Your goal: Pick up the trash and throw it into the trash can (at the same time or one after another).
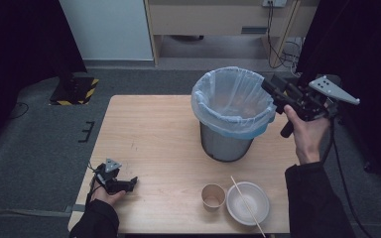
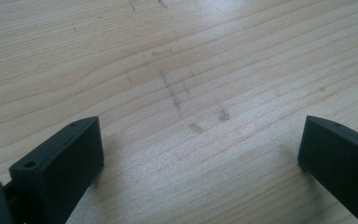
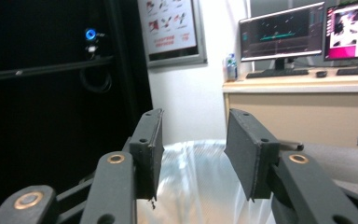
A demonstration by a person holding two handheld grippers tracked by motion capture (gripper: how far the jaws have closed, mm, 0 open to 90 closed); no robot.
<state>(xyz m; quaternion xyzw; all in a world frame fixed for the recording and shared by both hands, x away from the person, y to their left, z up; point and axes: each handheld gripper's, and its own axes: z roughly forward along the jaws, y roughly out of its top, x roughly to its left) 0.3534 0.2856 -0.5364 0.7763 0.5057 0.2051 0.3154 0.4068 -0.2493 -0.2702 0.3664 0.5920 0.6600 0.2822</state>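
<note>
A metal mesh bin lined with a pale blue plastic bag stands on the wooden table at the back right. My right gripper hangs in the air at the bin's right rim and points toward it. Its jaws are open with nothing between them, and the bag shows below them in the right gripper view. My left gripper rests low at the table's front left corner. Its jaws stand wide open over bare wood.
A brown paper cup and a white bowl with a wooden stick across it sit near the front edge, right of centre. A desk with monitors stands beyond the bin. A yellow-and-black striped block lies on the floor at the left.
</note>
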